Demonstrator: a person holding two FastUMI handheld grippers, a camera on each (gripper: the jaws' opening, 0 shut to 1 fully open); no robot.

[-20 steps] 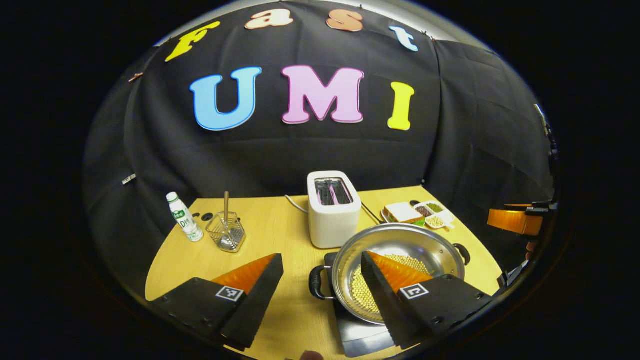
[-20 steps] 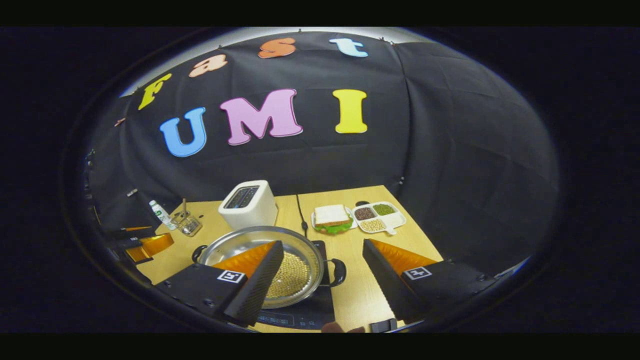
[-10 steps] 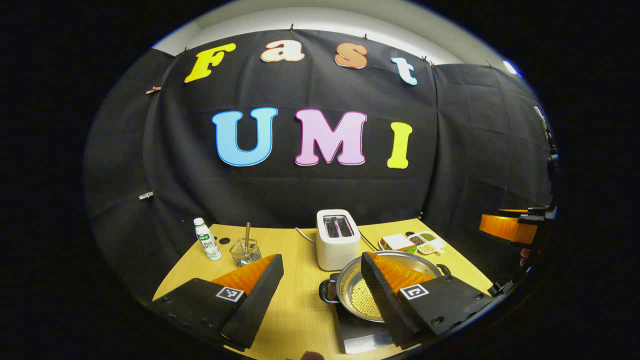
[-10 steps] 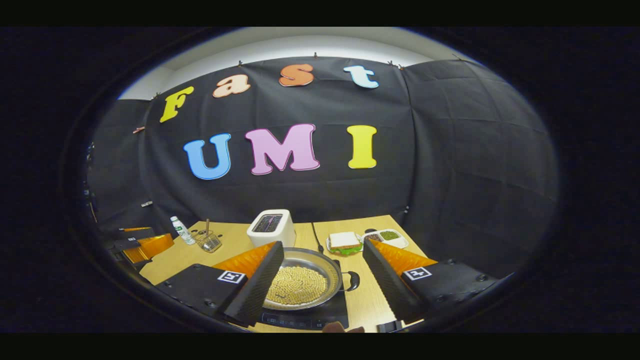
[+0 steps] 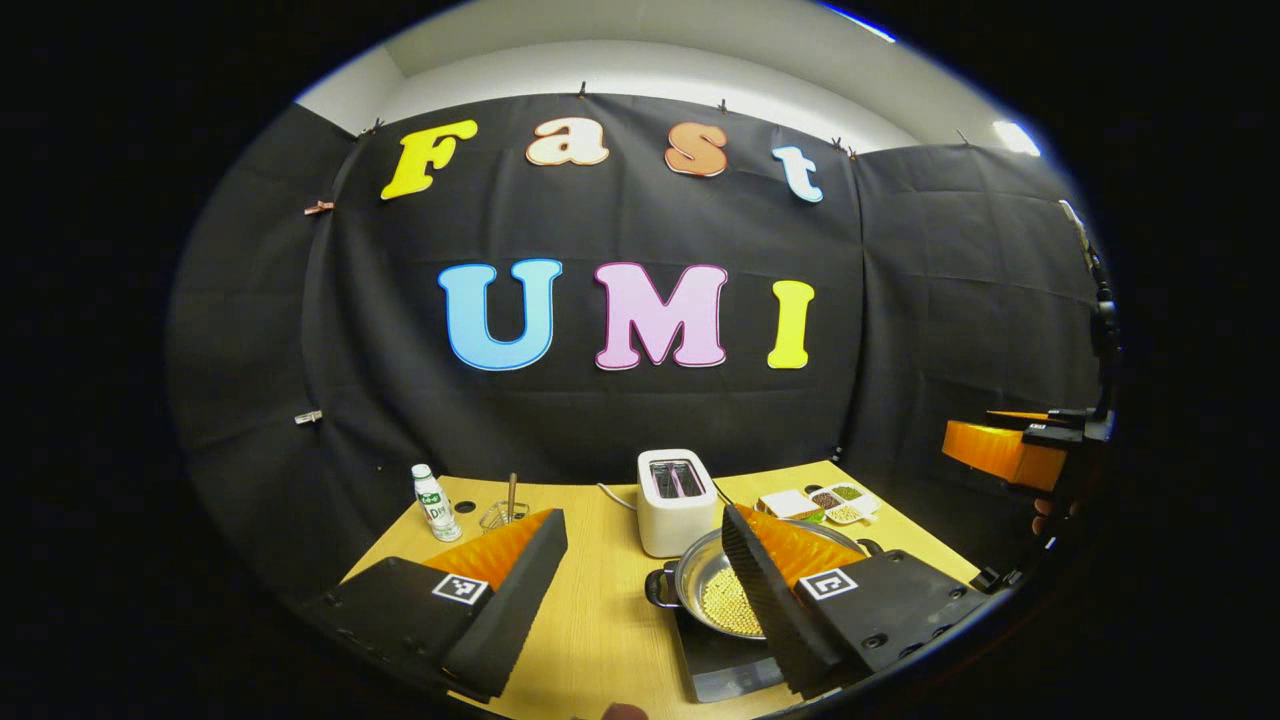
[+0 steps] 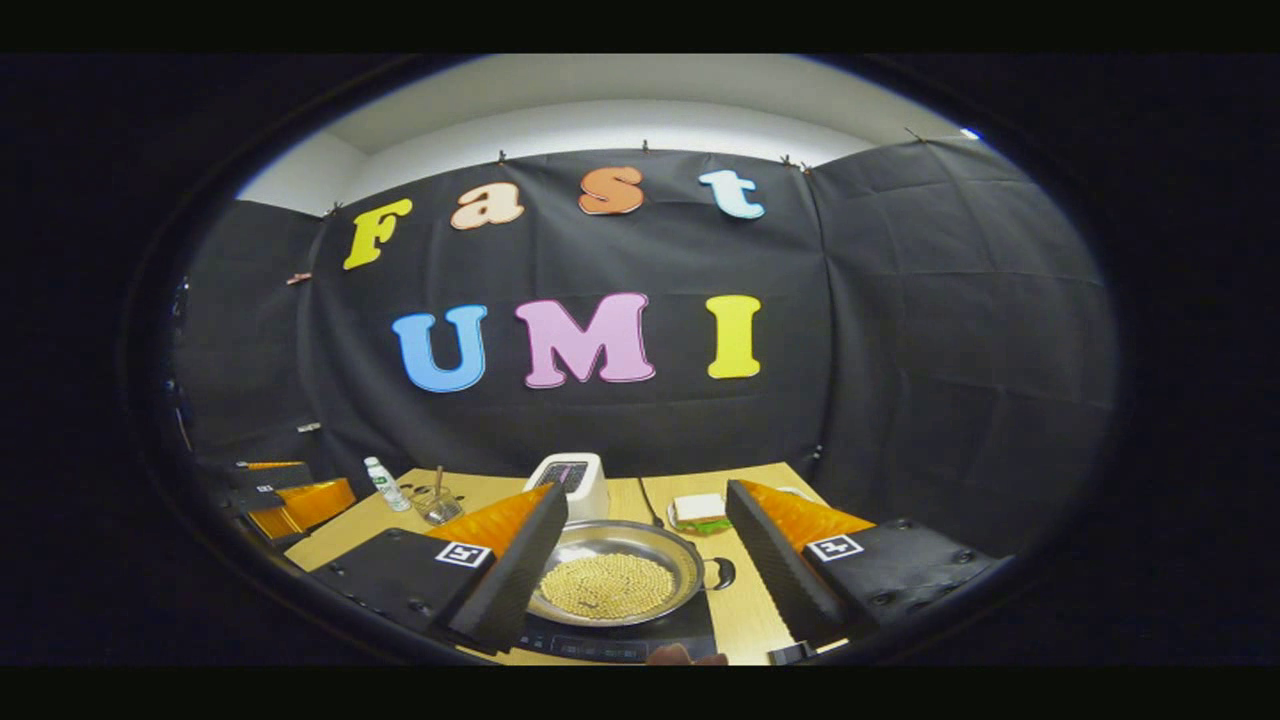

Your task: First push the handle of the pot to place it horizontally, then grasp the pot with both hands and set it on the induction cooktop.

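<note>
A wooden table [image 5: 600, 620] carries an induction cooktop [image 5: 725, 660], toaster [image 5: 676, 500], bottle [image 5: 435, 503] and sandwich [image 6: 697, 510].

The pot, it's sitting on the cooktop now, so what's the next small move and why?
Probably none beyond parking both tools clear. The pot of beans sits on the induction cooktop, both tools stand open, left tool and right tool, gripping nothing, so the placement looks done.

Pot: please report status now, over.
Left gripper open, right gripper open, both clear of pot. Pot sits on induction cooktop, beans inside. Nothing in the way.
</note>
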